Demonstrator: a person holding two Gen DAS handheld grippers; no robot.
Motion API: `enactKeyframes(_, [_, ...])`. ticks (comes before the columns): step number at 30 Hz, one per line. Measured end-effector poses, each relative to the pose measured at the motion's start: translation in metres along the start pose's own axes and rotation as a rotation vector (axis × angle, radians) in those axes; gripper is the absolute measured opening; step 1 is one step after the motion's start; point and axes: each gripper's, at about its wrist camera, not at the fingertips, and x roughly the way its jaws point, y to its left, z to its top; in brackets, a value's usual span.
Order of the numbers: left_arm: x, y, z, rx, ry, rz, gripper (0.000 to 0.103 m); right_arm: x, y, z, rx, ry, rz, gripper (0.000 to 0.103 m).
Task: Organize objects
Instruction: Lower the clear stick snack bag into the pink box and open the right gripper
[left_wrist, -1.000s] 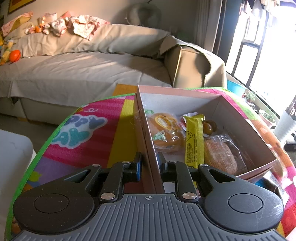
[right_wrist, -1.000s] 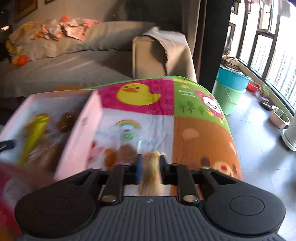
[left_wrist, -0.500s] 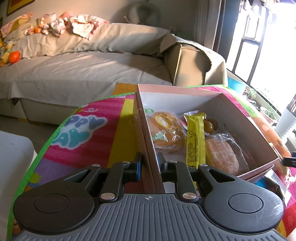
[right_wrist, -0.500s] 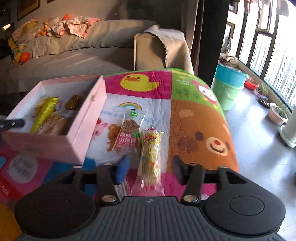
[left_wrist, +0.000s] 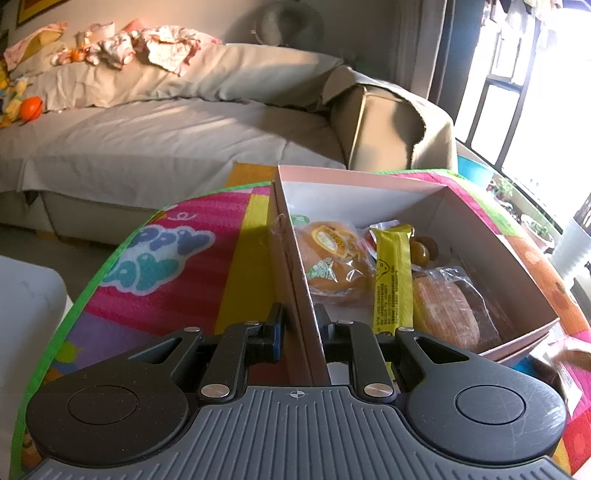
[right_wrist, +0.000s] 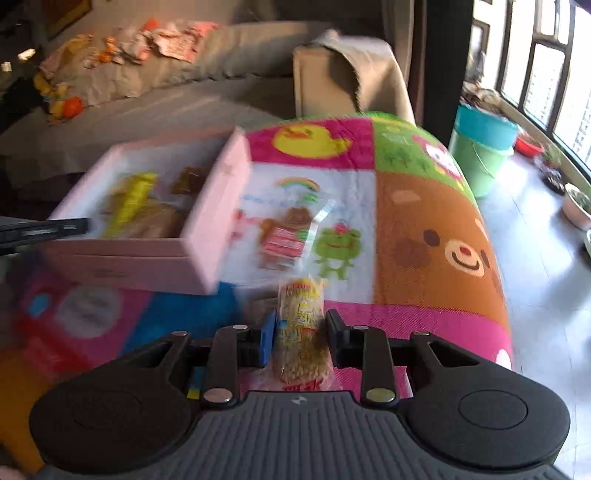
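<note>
Here the left tool is closed to a narrow gap on the near left wall of the box, one finger outside and one inside, both touching the cardboard. The box is a shallow rectangular carton, pink outside and white inside, resting on the mat, a soft quilted cover with bright cartoon panels that lies over the table. Inside the box, from left to right: a round bun in clear glossy film, a long yellow bar in a flat foil wrapper, and a bread pack of brown slices in crinkled clear plastic. Two small dark round pieces lie behind the bar, against the bread pack's far end.

In the right wrist view the same box sits at left, blurred, with the left tool's fingertip visible at its near left edge. Just right of the box a flat clear sachet with a red label lies on the mat. The right tool is partly closed around a noodle pack, a narrow clear sleeve of pale yellow strands; both fingers press its sides. The pack points forward from the tool, near the box's right corner and outside it. Whether the pack's far end rests on the mat cannot be told.
</note>
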Motion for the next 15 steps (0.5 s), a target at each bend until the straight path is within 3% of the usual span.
enactKeyframes(2, [0.0,0.0,0.0,-0.005,-0.001,-0.002,0.019,-0.022,0.012,0.008,-0.017,-0.046,0.031,0.013])
enactKeyframes(5, [0.0,0.001,-0.001,-0.013,-0.003,-0.01,0.019,-0.045,0.032,0.027,-0.06,-0.124,0.086,0.013])
enactKeyframes(8, [0.0,0.004,-0.002,-0.022,-0.004,-0.019,0.02,-0.049,0.051,0.039,-0.159,-0.166,0.058,0.013])
enactKeyframes(13, [-0.001,0.005,-0.002,-0.023,-0.005,-0.021,0.02,-0.011,0.036,0.03,-0.088,-0.014,0.005,0.024])
enactKeyframes(15, [-0.001,0.005,-0.002,-0.023,-0.005,-0.022,0.02,0.009,0.03,0.013,-0.059,0.065,-0.029,0.038])
